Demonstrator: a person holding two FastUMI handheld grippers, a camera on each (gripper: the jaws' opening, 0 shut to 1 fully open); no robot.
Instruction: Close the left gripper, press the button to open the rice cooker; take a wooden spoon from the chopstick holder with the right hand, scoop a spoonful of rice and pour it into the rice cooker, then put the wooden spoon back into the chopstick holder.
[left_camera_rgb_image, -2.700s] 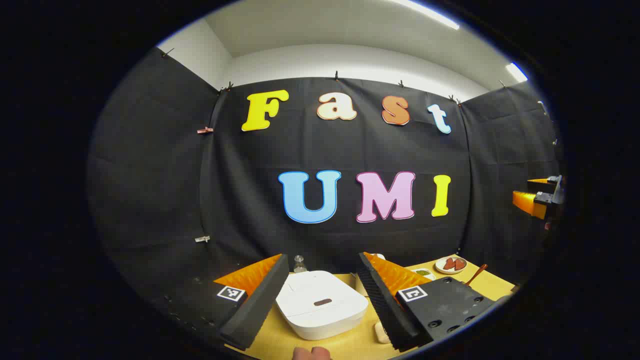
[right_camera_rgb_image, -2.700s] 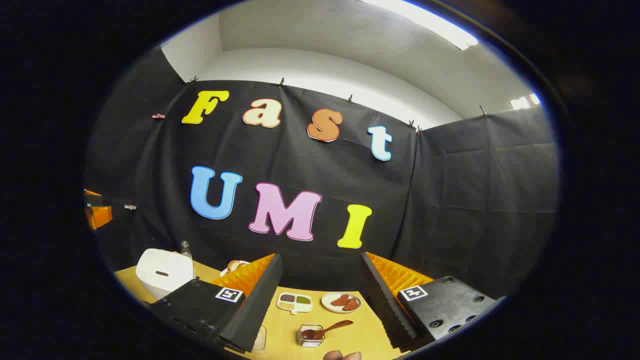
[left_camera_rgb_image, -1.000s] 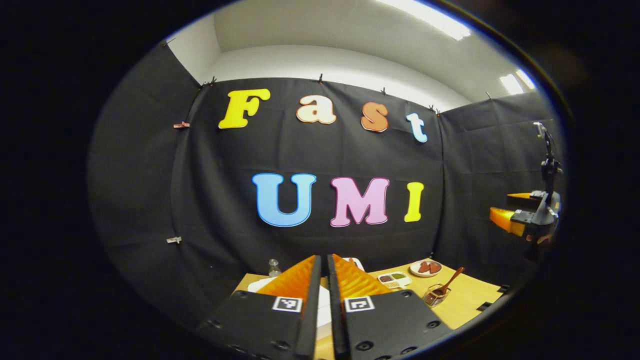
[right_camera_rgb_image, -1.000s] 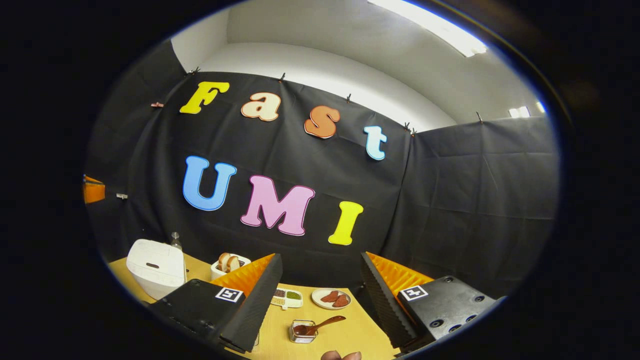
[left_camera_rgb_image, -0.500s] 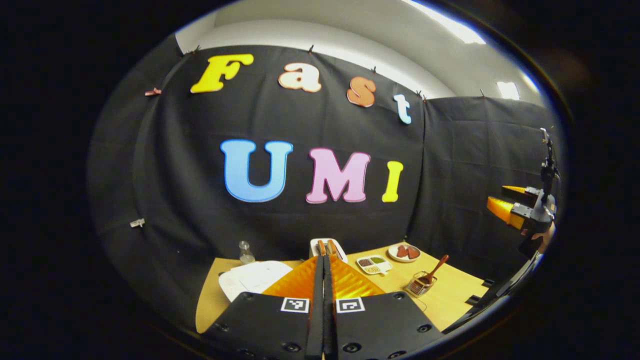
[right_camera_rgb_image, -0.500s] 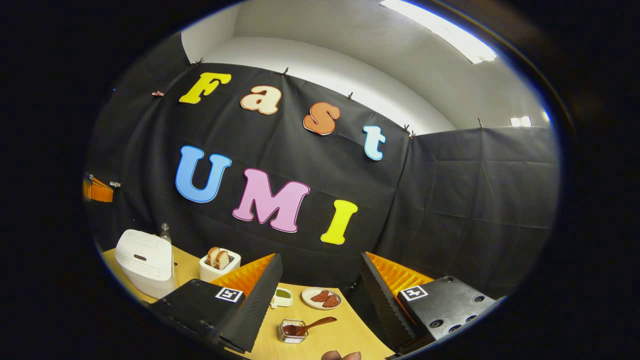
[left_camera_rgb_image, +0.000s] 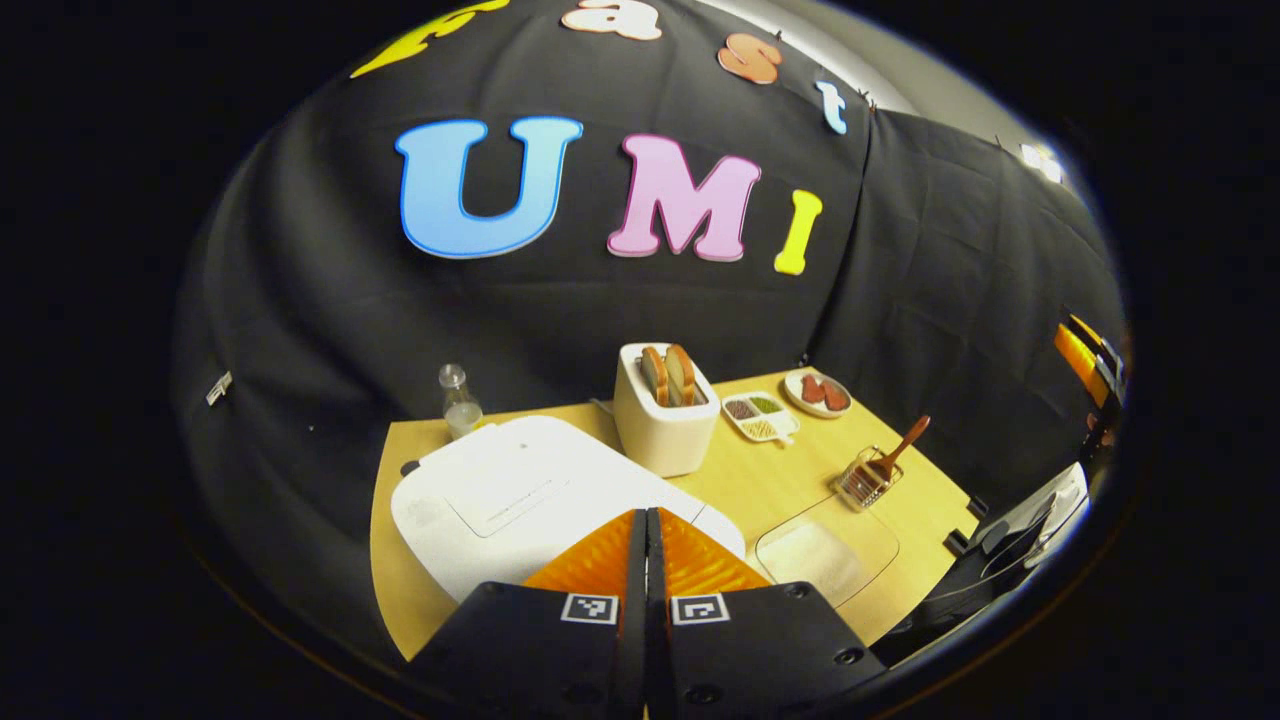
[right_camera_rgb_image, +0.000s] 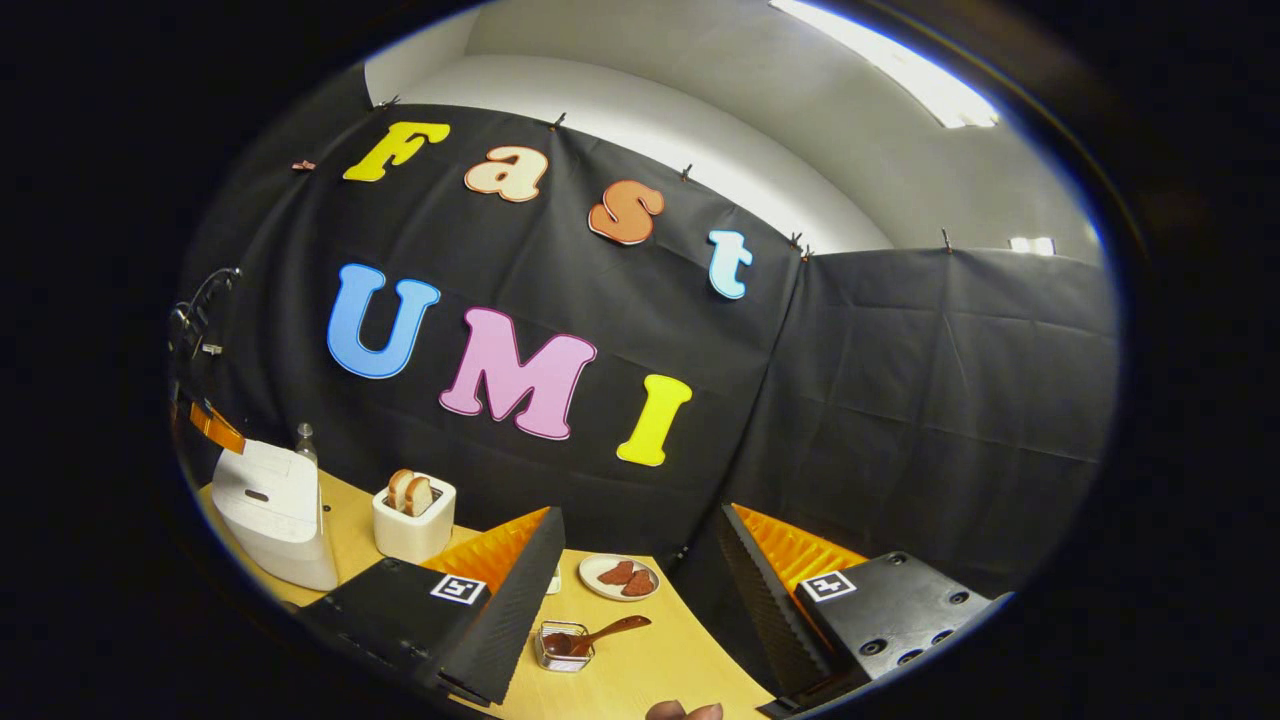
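White plastic sits right under my left gripper (left_camera_rgb_image: 646, 520), whose fingers are pressed together over the near edge of the rice cooker (left_camera_rgb_image: 520, 500), lid down. At one o'clock from it stands a toaster (left_camera_rgb_image: 663, 415) holding two bread slices. My right gripper (right_camera_rgb_image: 640, 545) is spread apart, pinching nothing. Between its fingers I see the chopstick holder (right_camera_rgb_image: 558, 645), a small clear basket with the wooden spoon (right_camera_rgb_image: 605, 632) lying in it, handle toward three o'clock. A plate (right_camera_rgb_image: 618, 577) at twelve o'clock carries reddish pieces. Everything rests on a pale wooden table (left_camera_rgb_image: 760, 480) against black cloth walls.
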